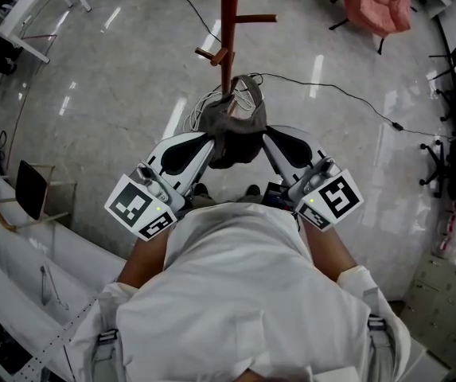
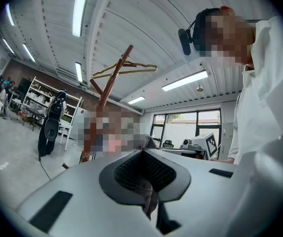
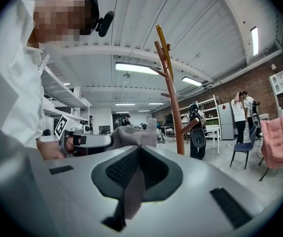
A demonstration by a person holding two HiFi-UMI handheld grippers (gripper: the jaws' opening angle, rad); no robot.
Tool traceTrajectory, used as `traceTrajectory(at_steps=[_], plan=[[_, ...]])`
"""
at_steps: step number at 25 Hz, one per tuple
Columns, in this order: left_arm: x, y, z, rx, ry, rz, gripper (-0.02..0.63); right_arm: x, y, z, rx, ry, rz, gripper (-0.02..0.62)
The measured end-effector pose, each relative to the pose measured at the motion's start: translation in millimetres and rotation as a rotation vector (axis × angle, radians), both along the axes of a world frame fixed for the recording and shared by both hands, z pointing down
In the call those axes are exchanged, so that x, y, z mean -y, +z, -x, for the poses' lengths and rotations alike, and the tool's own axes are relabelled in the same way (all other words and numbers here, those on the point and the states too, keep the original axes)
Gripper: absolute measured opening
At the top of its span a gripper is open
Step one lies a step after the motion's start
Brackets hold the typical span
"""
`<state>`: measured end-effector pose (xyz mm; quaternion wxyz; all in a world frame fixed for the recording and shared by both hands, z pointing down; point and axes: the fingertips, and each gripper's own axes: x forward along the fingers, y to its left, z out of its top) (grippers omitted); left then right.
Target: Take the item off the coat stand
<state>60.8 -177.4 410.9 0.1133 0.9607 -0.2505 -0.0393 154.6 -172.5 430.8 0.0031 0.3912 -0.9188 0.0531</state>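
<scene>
Left gripper (image 1: pixel 210 140): held low in front of the person, marker cube (image 1: pixel 140 207) nearest the body, jaws pointing towards the stand. In the left gripper view the left gripper (image 2: pixel 143 156) has its jaws closed together on a fold of the grey cloth item (image 2: pixel 149 195) – the fabric is pinched between the pads and hangs below them.

Grey cloth item (image 1: pixel 235 130): suspended between the two grippers, bunched and sagging in the middle, directly in front of the person. Its upper edge lies against the foot of the pole in the head view; whether it actually touches the stand cannot be told. Pale thin loops (image 1: pixel 208 102) lie at its left edge – cord or wire, not distinguishable.

Coat stand (image 1: pixel 228 22): reddish-brown wooden pole with angled pegs, upright on the glossy floor (image 1: pixel 116 78). A gold hanger (image 2: pixel 126 69) hangs from an upper peg, bare.

Right gripper (image 1: pixel 264 140): mirrors the left one, its marker cube (image 1: pixel 335 199) near the person's right forearm. In the right gripper view the right gripper (image 3: pixel 140 151) is fully closed on a strip of the same cloth (image 3: pixel 130 194), which runs on towards the left gripper (image 3: pixel 82 141) opposite.

Further right: a black cable (image 1: pixel 331 86) crosses the floor, and a pink chair (image 1: pixel 379 2) stands well apart from the stand.
</scene>
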Motion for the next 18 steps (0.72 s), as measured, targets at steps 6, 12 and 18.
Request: traceTrajectory(at_steps=[6,12,18], plan=[[4.9,3.9,1.4,-0.017,0.026,0.020,0.020,2.2,3.9,1.0,0.010,0.019,0.017,0.028],[7.8,8.7,3.0,-0.031,0.062,0.039,0.020,5.1,9.5,4.2,0.018,0.043,0.034,0.028],[5.8,15.8,-1.0,-0.035,0.097,0.058,0.020,3.0,16.8,4.6,0.023,0.057,0.052,0.028]])
